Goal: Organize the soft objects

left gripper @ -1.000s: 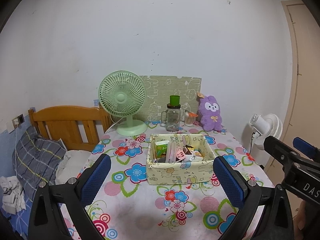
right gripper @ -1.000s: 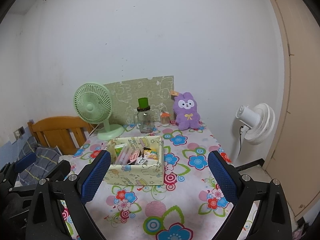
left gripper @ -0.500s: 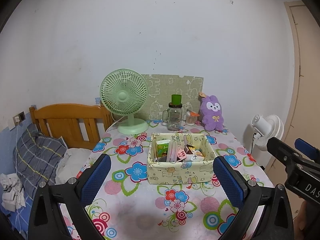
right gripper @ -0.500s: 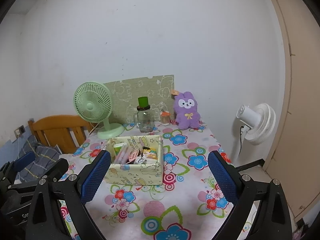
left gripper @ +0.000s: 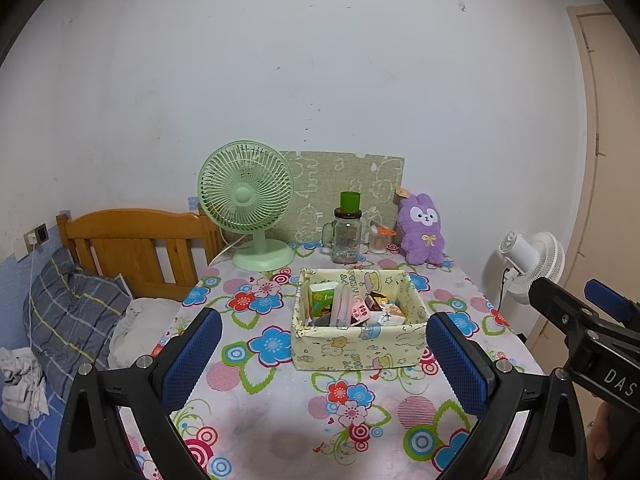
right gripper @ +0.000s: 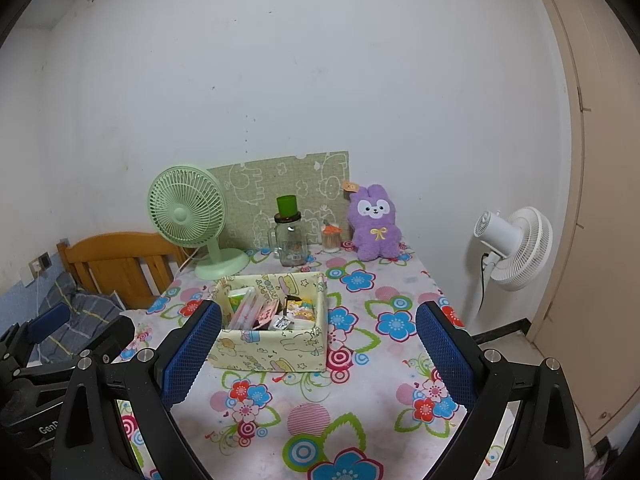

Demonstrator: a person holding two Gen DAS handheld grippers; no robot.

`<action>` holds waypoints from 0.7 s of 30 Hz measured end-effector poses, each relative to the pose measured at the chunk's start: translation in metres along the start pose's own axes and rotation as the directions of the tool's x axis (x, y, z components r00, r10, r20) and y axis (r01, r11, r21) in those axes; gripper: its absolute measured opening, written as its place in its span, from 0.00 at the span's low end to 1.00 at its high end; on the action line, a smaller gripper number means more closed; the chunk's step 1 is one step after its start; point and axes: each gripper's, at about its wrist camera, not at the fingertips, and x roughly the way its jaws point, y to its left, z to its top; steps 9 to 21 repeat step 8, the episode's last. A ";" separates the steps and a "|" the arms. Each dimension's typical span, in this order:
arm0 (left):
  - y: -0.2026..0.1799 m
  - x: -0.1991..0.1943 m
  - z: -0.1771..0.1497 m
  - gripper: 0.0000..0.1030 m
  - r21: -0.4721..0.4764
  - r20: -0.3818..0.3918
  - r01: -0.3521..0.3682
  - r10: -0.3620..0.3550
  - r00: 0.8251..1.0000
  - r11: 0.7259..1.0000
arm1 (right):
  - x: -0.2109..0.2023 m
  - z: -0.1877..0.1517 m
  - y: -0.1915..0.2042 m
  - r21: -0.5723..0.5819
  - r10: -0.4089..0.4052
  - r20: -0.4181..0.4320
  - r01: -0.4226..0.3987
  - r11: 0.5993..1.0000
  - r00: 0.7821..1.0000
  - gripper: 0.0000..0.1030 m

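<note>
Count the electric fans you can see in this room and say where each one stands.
2. A green fan stands at the table's back left, beside the glass jar. A white fan stands on the floor past the table's right edge. Others may be out of view.

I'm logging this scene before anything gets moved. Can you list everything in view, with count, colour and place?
plush rabbit: 1, purple, far right of table, against wall
fabric box: 1, pale yellow print, mid-table, holding small packets
table fan: 1, green, far left of table
glass jar: 1, clear, green cup on top, between fan and rabbit
small jar: 1, orange top, beside rabbit
board: 1, green print, leaning on wall
table: 1, floral cloth
floor fan: 1, white, right of table
bed headboard: 1, wooden, left
pillow: 1, grey plaid, on bed
left tongs: blue pads, open, empty
right tongs: blue pads, open, empty
</note>
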 end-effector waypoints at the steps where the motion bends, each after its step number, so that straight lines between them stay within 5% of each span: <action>1: 0.000 0.000 0.000 1.00 0.001 0.000 0.001 -0.001 1.000 1.000 | 0.000 0.000 0.000 0.000 0.000 0.001 0.000 1.000 1.000 0.96; 21: -0.001 0.000 0.000 1.00 0.002 0.001 -0.001 0.001 1.000 1.000 | 0.001 0.001 0.000 0.001 0.001 0.004 -0.001 1.000 1.000 0.96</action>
